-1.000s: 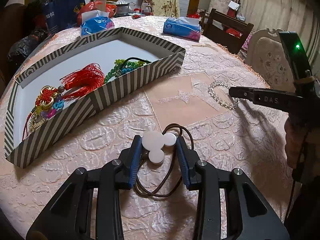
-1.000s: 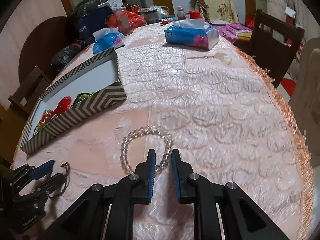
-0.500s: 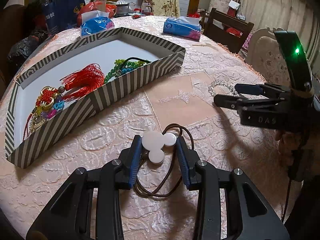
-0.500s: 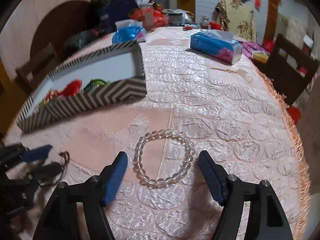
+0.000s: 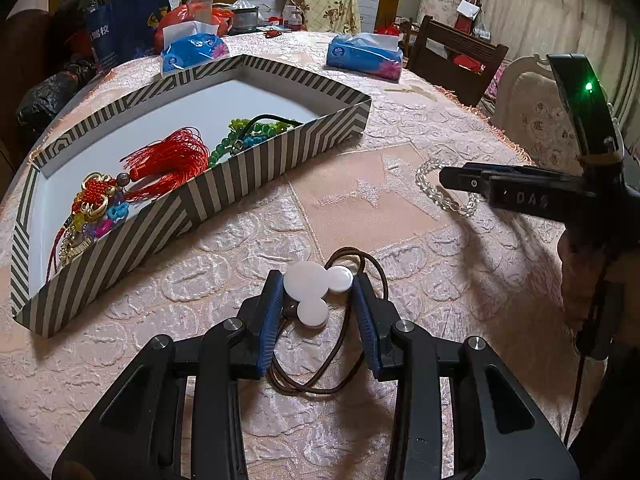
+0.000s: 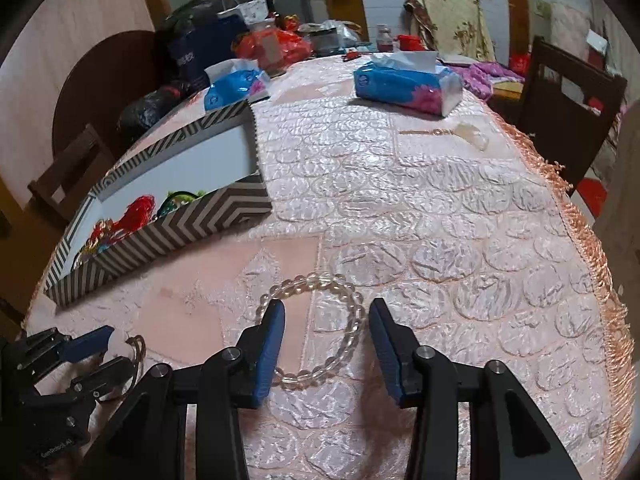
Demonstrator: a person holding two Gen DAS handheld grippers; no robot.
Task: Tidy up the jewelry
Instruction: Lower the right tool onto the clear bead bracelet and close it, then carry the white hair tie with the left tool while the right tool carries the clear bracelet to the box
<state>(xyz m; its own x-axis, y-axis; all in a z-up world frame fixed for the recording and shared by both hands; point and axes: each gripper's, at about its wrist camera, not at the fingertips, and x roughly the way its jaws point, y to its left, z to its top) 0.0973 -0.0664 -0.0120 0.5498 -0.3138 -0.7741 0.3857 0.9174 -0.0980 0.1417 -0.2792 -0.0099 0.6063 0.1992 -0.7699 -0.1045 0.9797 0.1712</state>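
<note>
Striped box (image 5: 256, 168) already holds several pieces. Left tool (image 5: 318, 304) clamped on white pendant (image 5: 316, 286); right tool (image 6: 326, 334), closing, straddles clear bead bracelet (image 6: 352, 308) on tabletop (image 6: 420, 220). 2 pieces remain.

A lived-in home dining room. A round tabletop (image 6: 440, 208) under a pink embossed, fringed cloth carries tissue packs (image 6: 404, 84) (two, both towards its far side); dark wooden dining chairs (image 6: 568, 96) stand beside it, with bags and jars (image 5: 198, 2) piled at its far edge and curtains (image 5: 532, 12) beyond.
</note>
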